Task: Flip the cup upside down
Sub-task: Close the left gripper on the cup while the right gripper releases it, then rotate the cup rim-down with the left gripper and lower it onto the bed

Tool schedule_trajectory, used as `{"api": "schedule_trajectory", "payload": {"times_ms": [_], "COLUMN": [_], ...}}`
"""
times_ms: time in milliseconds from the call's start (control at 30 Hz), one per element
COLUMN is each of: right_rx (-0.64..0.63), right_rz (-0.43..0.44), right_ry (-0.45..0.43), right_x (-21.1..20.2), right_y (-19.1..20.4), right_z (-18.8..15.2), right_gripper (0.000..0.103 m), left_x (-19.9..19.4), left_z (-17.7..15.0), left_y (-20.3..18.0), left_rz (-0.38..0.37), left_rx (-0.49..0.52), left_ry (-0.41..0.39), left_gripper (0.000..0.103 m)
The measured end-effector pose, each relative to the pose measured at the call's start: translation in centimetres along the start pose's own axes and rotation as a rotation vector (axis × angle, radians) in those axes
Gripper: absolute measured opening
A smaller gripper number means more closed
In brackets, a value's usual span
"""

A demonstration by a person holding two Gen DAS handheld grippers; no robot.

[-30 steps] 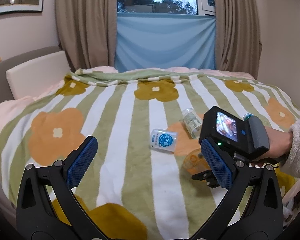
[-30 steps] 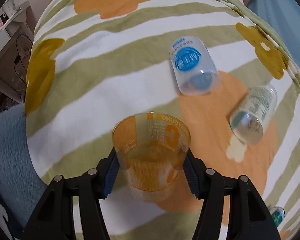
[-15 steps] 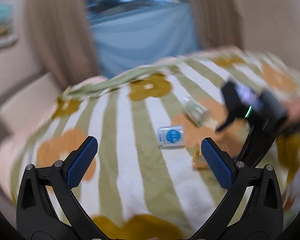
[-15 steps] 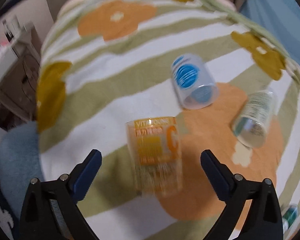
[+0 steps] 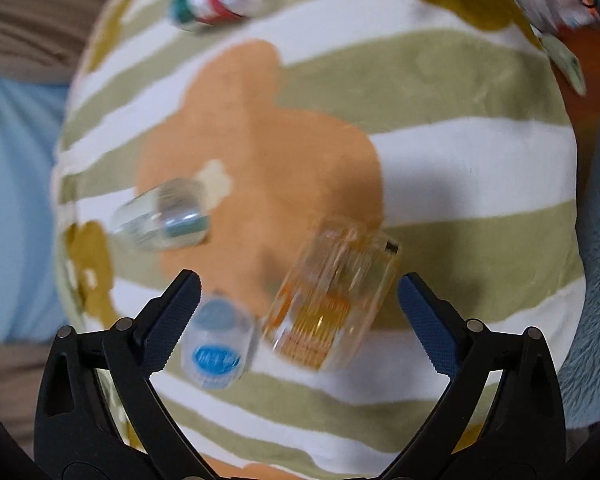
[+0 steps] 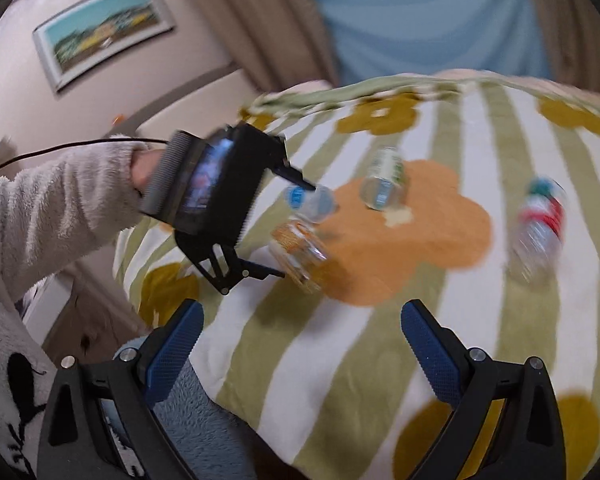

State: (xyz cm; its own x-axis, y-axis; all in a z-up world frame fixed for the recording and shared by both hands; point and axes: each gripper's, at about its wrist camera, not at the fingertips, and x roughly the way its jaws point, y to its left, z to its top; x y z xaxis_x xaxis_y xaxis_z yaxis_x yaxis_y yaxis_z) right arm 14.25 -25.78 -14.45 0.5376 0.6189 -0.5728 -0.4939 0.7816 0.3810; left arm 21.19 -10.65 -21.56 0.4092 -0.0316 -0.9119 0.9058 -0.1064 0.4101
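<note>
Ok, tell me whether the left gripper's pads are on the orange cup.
Apart. In the left wrist view the orange cup sits between the open left gripper, with blanket showing between the cup and each pad.

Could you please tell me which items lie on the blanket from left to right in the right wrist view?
Orange cup → blue-labelled cup → clear cup with green print → bottle with the red label and green cap.
</note>
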Motion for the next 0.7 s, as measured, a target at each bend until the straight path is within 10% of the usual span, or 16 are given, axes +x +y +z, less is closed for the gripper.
{"api": "schedule_trajectory", "payload": {"times_ms": [333,700], "right_rx": [0.1,0.176], "right_rz": [0.034,0.055], "right_ry": [-0.113,-0.223], "right_x": [-2.0,-5.2], "right_y": [-1.7,-2.9], "right_z": [-1.0,-2.1], "right_gripper": [0.099,0.099], "left_x": [3.5,2.1], "left_z": [1.0,2.8], "left_y": [-1.8,3.0], "left_rz": [-0.108,-0.229], "left_rx": [0.031,-0.676], "left_ry": [0.123,-0.076], "left_gripper": [0.061,0.061]}}
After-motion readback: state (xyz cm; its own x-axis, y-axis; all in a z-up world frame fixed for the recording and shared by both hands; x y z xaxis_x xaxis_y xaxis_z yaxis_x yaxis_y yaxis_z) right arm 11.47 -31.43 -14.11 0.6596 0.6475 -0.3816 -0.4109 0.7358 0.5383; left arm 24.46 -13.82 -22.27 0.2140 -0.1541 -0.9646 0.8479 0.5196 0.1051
